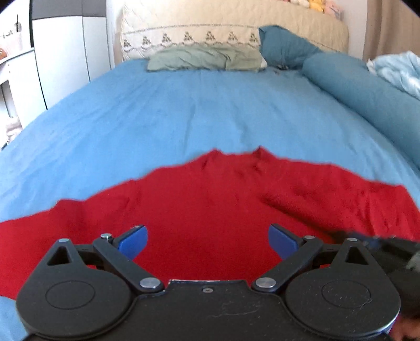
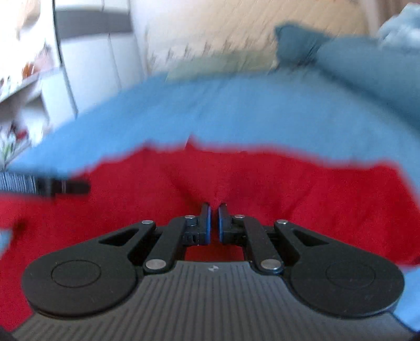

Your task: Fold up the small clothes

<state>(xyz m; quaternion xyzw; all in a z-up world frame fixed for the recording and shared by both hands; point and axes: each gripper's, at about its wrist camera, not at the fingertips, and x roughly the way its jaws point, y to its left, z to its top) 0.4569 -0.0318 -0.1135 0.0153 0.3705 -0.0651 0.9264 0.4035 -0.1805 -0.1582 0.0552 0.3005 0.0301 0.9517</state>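
One red sweater point(image 1: 210, 209) is lying on one bed with a blue sheet point(image 1: 157, 118). One green pillow point(image 1: 204, 59), one teal pillow point(image 1: 283, 47) and one teal bolster point(image 1: 362, 89) are sitting near the headboard. Two tongs are showing: left tongs point(image 1: 207, 242), right tongs point(image 2: 214, 223).

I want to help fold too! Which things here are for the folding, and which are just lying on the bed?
For the folding:
red sweater, spread on the blue bedsheet
left gripper, open above it
right gripper, shut on a pinch of the sweater

Just lying about:
green pillow
blue pillow
blue bolster
beige headboard cover
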